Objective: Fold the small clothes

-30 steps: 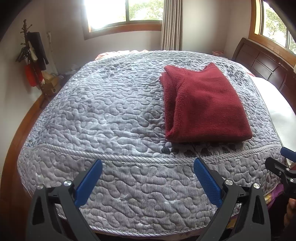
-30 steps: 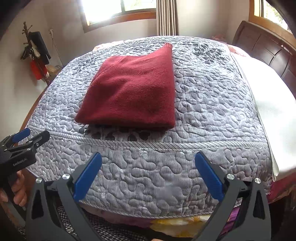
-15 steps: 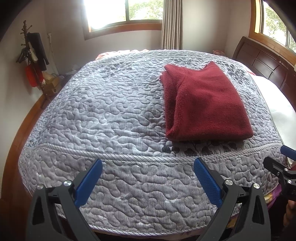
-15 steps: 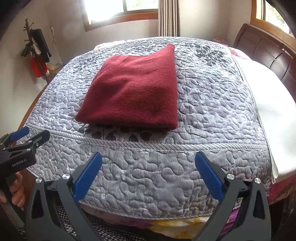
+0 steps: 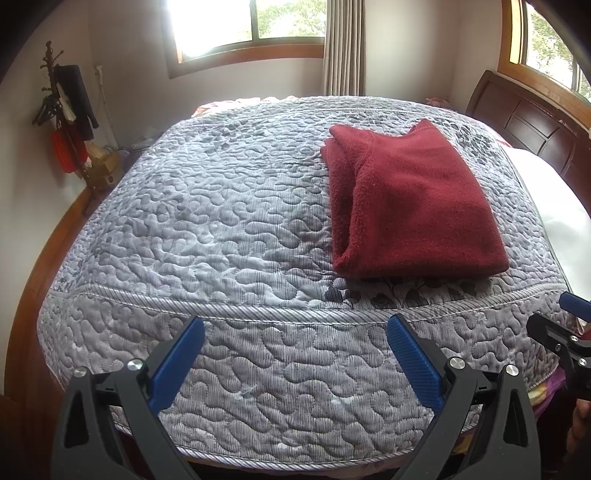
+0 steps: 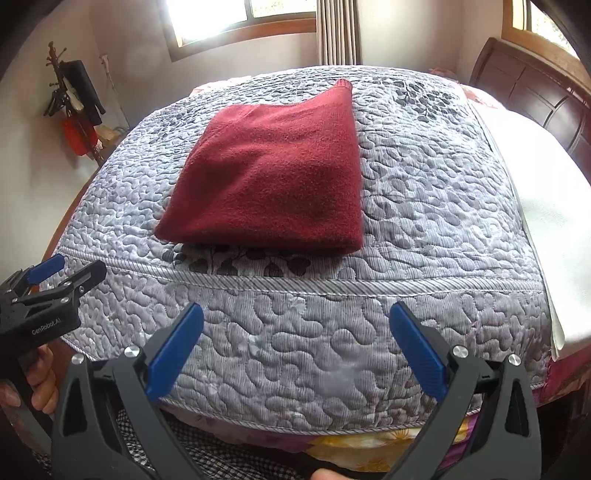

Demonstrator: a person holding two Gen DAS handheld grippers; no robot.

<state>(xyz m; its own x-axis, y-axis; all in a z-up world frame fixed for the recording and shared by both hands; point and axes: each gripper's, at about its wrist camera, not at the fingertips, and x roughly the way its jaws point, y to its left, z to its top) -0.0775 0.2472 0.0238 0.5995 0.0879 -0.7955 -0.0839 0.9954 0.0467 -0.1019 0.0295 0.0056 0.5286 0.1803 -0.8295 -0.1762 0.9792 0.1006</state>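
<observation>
While both grippers hang short of the near edge, a grey quilted bedspread (image 5: 221,229) covers the whole bed, its corded seam running left to right along the near rim. Behind it stand pale walls, a wood-framed window (image 5: 251,33) on the far wall with a striped curtain (image 5: 343,48) beside it, a dark wooden headboard (image 5: 524,122) at far right, and a coat rack (image 5: 66,110) with dark and red items at far left. One white sheet (image 6: 554,206) lies along the bed's right side.

One folded red garment (image 5: 410,203) rests flat on the quilt (fleecy, with stacked layers showing on its left side), right of centre in the left wrist view, its near edge just beyond the corded seam and apart from the sheet.

Two grippers are in view. The left gripper (image 5: 295,354) has its blue pads spread wide, holding nothing; the right gripper (image 6: 295,347) is likewise wide and empty. Each shows at the other camera's edge, the left one gripped by a hand (image 6: 40,384).

Bare quilt stretches left of the garment and beyond it, and the quilt's front face drops below the seam toward both grippers.
</observation>
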